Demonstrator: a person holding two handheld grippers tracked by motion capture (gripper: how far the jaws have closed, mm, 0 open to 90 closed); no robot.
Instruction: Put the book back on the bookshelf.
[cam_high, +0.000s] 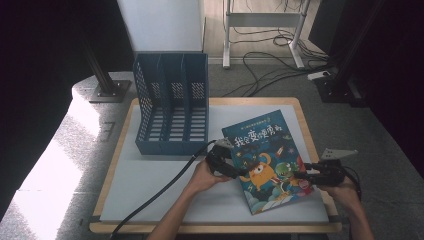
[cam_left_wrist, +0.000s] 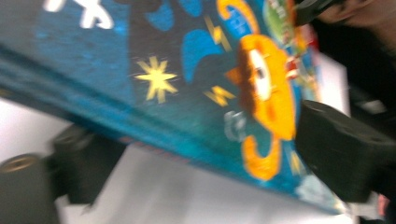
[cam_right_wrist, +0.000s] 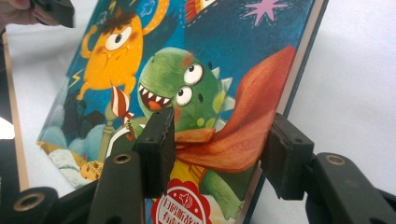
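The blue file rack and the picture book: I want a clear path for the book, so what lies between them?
Nothing: in the high view, only bare white tabletop separates the blue file rack from the picture book.

Motion blur is smearing the book (cam_left_wrist: 196, 88) in the left gripper view, the picture's edges are cropping its cover, and its title characters are staying unreadable.
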